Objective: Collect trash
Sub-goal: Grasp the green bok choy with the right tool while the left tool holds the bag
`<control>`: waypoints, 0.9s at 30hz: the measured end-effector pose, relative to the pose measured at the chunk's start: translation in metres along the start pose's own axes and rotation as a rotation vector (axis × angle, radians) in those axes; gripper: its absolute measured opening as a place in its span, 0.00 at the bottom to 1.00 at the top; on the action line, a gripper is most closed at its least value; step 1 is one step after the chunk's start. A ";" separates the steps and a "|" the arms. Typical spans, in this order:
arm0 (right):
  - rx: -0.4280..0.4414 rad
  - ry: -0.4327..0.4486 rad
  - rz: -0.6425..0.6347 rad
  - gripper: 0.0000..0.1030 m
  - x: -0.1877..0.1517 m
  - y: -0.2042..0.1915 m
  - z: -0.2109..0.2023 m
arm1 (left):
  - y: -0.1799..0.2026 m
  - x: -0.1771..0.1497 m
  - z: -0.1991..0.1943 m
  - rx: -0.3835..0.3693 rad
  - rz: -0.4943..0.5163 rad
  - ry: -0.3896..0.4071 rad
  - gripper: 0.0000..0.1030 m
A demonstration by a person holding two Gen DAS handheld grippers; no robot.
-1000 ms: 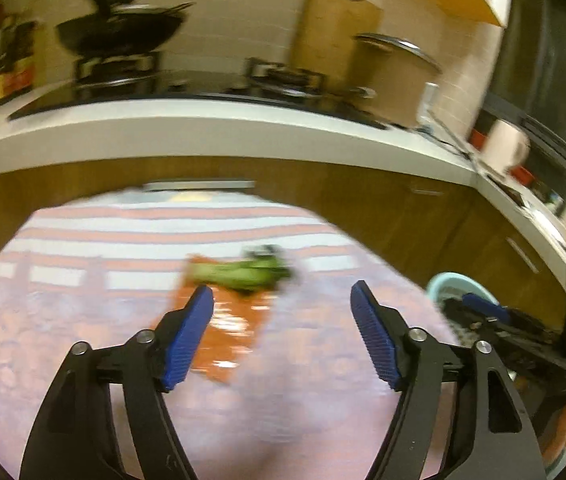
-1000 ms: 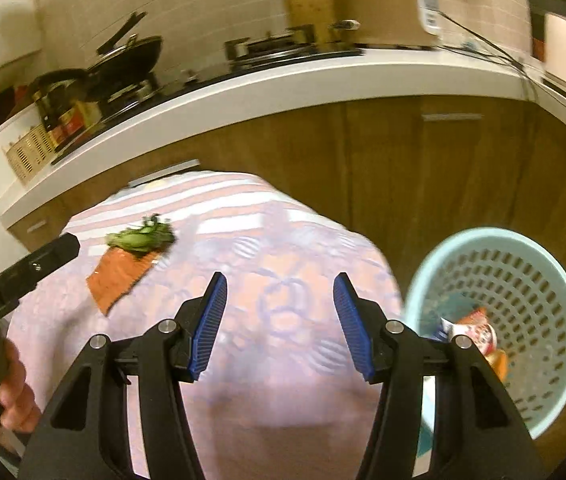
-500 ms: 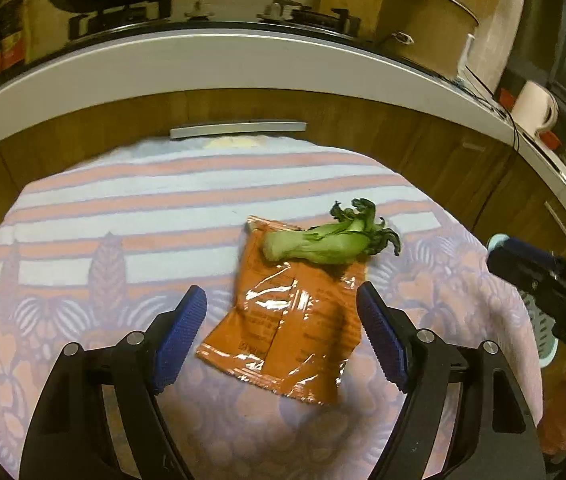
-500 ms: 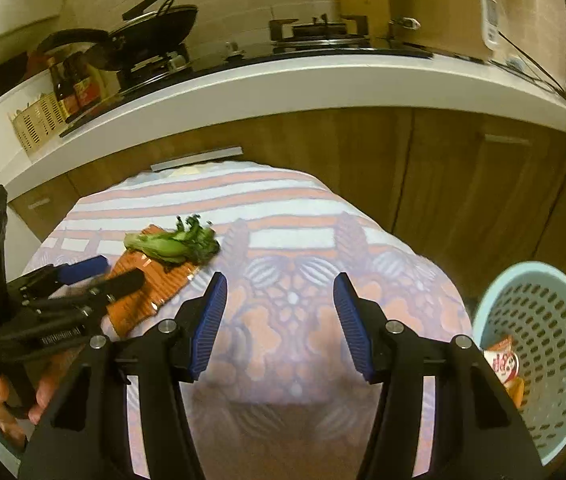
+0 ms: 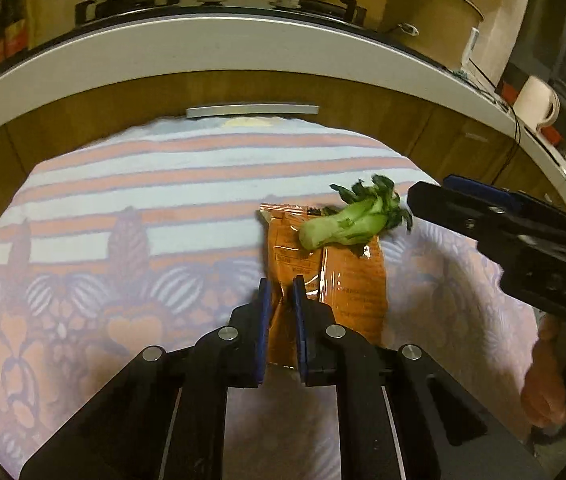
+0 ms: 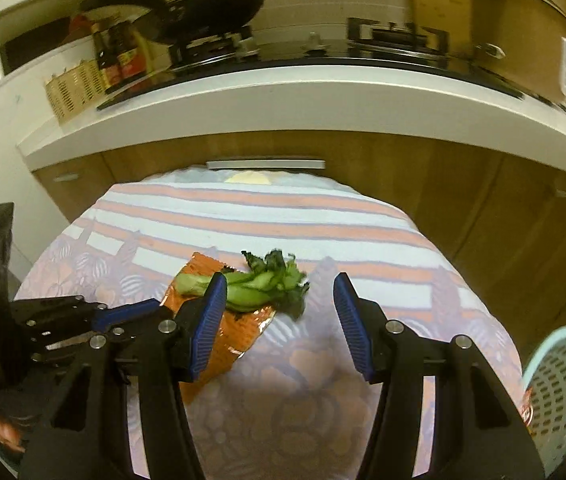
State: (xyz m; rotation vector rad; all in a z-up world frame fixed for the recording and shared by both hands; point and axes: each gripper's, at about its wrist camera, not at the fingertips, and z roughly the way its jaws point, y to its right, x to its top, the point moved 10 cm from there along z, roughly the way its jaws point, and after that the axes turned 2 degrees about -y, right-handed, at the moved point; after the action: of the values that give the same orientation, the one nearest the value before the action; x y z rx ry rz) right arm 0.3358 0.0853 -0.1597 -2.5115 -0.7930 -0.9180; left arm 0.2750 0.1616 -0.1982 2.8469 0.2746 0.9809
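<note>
At the centre of the left wrist view, the left gripper pinches the near edge of the orange packet on the cloth. A green stalk lies across the packet's far end. The right gripper hovers spread wide, apparently just short of the stalk. The bin sits lower right.

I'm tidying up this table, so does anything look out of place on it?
Yes. A wilted bok choy lies loose across the top end of an orange snack wrapper on the patterned tablecloth, not in the basket. The left gripper has pinched the wrapper's edge; the right gripper is open.
</note>
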 end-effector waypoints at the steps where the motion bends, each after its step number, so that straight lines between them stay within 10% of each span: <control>1: 0.003 -0.005 0.001 0.50 0.000 -0.001 0.002 | -0.003 0.000 0.000 -0.004 -0.007 0.002 0.09; 12: 0.120 -0.126 0.018 0.61 0.005 -0.018 0.049 | -0.012 -0.002 0.000 -0.041 -0.054 0.020 0.09; 17: 0.159 -0.111 0.022 0.36 -0.010 -0.027 0.032 | -0.023 -0.001 -0.004 -0.073 -0.114 0.028 0.09; 27: 0.193 -0.180 -0.065 0.27 -0.053 -0.056 0.000 | -0.035 0.000 -0.007 -0.061 -0.158 0.041 0.08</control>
State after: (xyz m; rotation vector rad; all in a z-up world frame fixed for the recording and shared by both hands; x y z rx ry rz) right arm 0.2684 0.1086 -0.1879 -2.4330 -0.9747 -0.6081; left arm 0.2660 0.1957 -0.1985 2.7046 0.4586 0.9987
